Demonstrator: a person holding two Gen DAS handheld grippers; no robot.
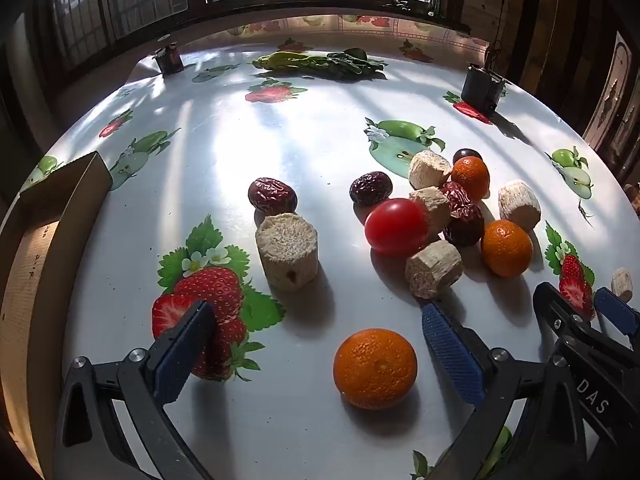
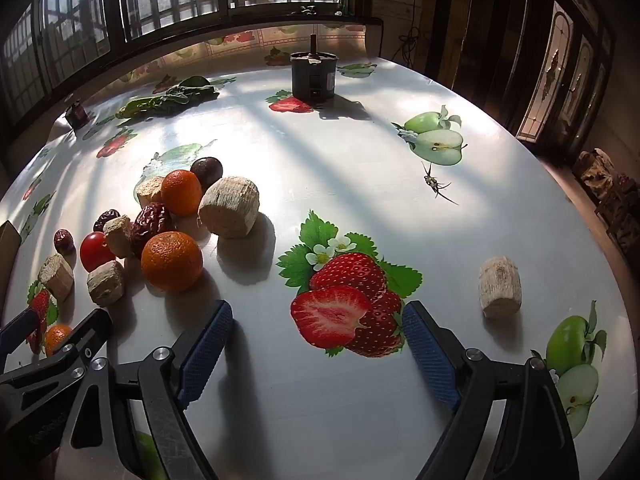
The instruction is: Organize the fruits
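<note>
Near the tabletop's (image 1: 320, 120) front edge, a lone tangerine (image 1: 375, 369) is sitting between the left gripper's (image 1: 316, 354) wide-apart jaws; the right gripper (image 2: 316, 354) is hovering open, empty. Next, probably closing on it.

The tablecloth (image 1: 312, 152) looks like glossy, smooth plastic sheeting, throwing back window glare. The mandarin (image 1: 375, 368) at six o'clock has a pebbled, faintly shiny peel; the tomato (image 1: 396, 226) is slick and bright. The dates (image 1: 273, 196) are wrinkled and glossy. The beige chunks (image 1: 287, 251) look dry, fibrous, matt. At nine o'clock, the cardboard box (image 1: 60, 216) is matt. The gripper pads (image 2: 206, 350) are knurled blue rubber or plastic.
</note>
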